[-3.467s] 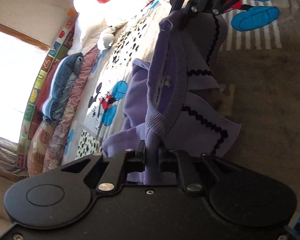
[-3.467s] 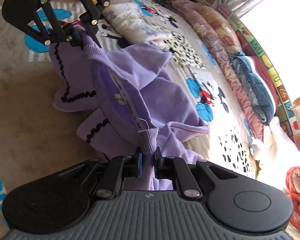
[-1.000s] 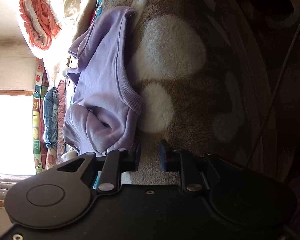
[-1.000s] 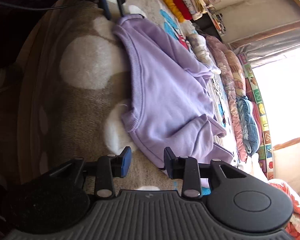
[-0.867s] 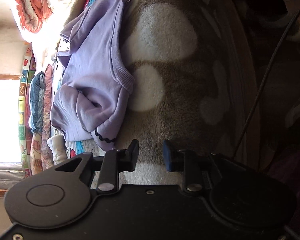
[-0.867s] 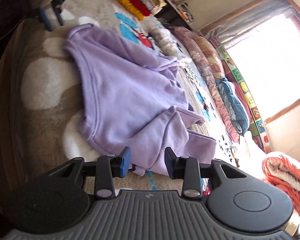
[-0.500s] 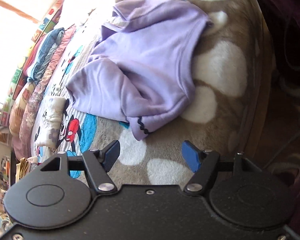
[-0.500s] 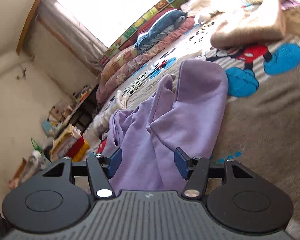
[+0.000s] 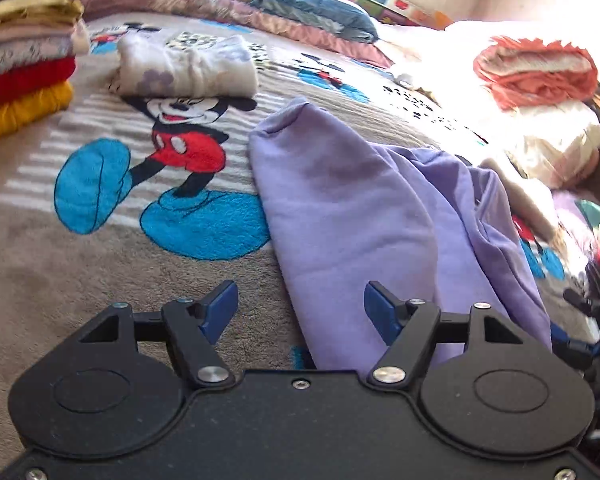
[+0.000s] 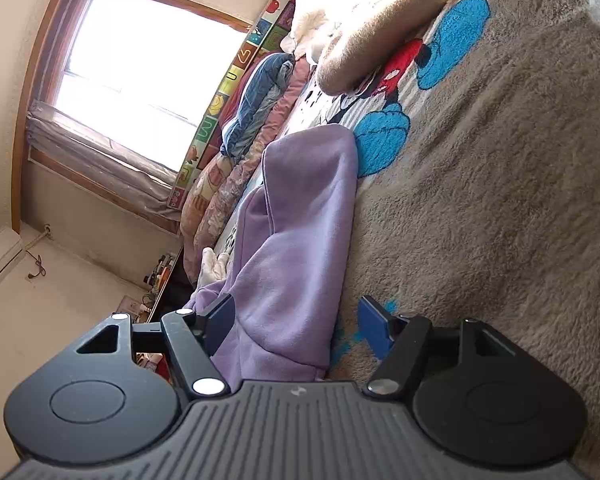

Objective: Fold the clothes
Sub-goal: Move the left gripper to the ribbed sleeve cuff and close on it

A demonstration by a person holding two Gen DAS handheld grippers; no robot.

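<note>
A lilac sweatshirt (image 9: 364,216) lies spread on a brown Mickey Mouse blanket (image 9: 100,264), one sleeve reaching away from me. My left gripper (image 9: 300,310) is open and empty, low over the near edge of the sweatshirt. The sweatshirt also shows in the right wrist view (image 10: 300,240), lying on the blanket (image 10: 500,200). My right gripper (image 10: 296,320) is open and empty, its jaws on either side of the garment's near end without gripping it.
A stack of folded clothes in yellow and red (image 9: 24,92) stands far left, and a folded white garment (image 9: 188,66) lies beyond Mickey. An orange and white pile (image 9: 540,80) sits far right. Rolled quilts (image 10: 252,120) line the wall below the window (image 10: 148,64).
Both grippers let go of the sweatshirt, which now lies on the blanket. Both jaws opened wider and both cameras swung round to face along the bed.
</note>
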